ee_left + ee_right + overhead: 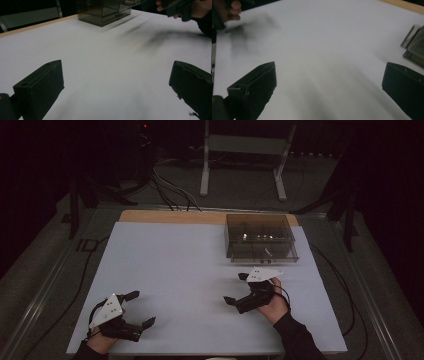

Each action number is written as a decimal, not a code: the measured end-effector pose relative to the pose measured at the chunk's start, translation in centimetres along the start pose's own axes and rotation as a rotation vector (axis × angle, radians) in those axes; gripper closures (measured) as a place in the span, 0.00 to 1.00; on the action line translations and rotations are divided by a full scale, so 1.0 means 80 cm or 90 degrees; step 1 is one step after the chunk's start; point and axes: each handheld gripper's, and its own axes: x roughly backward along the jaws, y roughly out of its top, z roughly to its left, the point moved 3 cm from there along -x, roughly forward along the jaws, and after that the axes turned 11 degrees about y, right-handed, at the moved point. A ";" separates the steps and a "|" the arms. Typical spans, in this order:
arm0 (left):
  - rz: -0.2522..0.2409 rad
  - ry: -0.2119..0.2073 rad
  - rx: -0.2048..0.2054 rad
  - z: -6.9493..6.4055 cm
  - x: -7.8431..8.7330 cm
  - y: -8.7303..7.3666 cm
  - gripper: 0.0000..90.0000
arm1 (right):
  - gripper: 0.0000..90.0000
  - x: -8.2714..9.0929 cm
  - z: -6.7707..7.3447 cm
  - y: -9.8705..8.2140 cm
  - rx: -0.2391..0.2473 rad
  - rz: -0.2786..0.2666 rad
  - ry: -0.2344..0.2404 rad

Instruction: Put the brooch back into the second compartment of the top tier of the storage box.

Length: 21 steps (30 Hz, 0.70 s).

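I logged the left gripper [140, 309] at the lower left of the high view, low over the white table cover [180, 265], its two black jaws spread wide with nothing between them. Its own camera agreed: one jaw stood at each bottom corner of that view, with bare white surface across the whole gap.

The right gripper [236, 288] sat right of centre in the high view, held in the person's right hand [276, 304], jaws likewise parted and gripping nothing. In the right gripper view the jaws again stood at the two lower corners, apart, with only the white cover between.

The smoked clear box [260, 237] stood at the upper right of the table, near the far edge, just beyond the right gripper and not touching it. I noted it at the top centre of the left gripper view [102, 12] and as a sliver at the right edge of the right gripper view [415, 45]. Something pale glinted inside, but the dim light kept me from telling what, possibly small metal parts.
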 end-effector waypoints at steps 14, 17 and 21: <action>0.001 -0.003 -0.002 -0.001 0.000 0.000 0.01 | 0.00 0.027 -0.004 -0.049 -0.019 0.016 -0.002; 0.000 -0.003 0.000 -0.001 0.000 0.000 0.01 | 0.00 0.034 -0.005 -0.057 -0.021 0.020 -0.012; 0.002 -0.003 -0.003 -0.001 0.000 0.000 0.01 | 0.00 0.045 -0.006 -0.068 -0.030 0.021 -0.026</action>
